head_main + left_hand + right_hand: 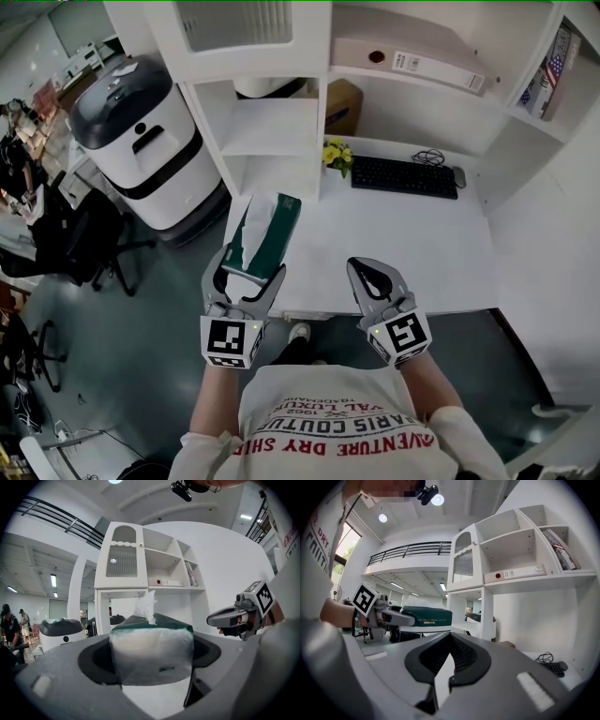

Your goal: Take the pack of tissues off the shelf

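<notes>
The pack of tissues is dark green on top with a clear white wrap. It hangs in the air over the desk's front left corner, off the white shelf unit. My left gripper is shut on its near end. In the left gripper view the pack fills the space between the jaws, and a tissue sticks up from its top. My right gripper is shut and holds nothing, level with the left one in front of the desk edge. The right gripper view shows the held pack off to the left.
A white desk carries a black keyboard and yellow flowers. A binder and books lie on upper shelves. A white and black machine and an office chair stand at left.
</notes>
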Tool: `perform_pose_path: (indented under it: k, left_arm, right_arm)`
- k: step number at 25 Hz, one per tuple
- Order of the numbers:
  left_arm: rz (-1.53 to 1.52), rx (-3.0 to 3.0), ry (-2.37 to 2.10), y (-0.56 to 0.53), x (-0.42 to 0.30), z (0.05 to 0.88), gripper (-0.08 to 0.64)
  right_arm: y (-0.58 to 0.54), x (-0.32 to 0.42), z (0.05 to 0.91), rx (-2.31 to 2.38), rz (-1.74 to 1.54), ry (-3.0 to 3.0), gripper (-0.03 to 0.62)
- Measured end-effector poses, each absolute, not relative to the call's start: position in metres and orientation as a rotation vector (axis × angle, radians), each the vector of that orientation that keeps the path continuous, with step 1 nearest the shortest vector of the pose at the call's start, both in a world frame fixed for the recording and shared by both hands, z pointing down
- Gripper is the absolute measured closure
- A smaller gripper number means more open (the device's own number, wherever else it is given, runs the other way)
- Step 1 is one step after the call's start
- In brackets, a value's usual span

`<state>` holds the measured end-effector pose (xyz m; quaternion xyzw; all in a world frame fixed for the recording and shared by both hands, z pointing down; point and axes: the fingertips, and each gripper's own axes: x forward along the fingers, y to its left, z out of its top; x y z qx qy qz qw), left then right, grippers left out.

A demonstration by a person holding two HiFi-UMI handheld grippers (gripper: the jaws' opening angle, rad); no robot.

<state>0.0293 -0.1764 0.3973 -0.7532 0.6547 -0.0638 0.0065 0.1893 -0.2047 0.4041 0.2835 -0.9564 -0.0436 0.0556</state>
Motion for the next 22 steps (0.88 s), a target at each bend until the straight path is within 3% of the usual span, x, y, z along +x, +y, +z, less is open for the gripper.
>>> perform_pose_path:
  k: [22]
  left_arm:
    - [-0.242, -2.393, 1.902, -0.209, 0.029, 0.395, 0.137]
  right_arm:
    - [-0.231, 0.166, 0.405, 0.911, -0.165, -2.877, 0.591]
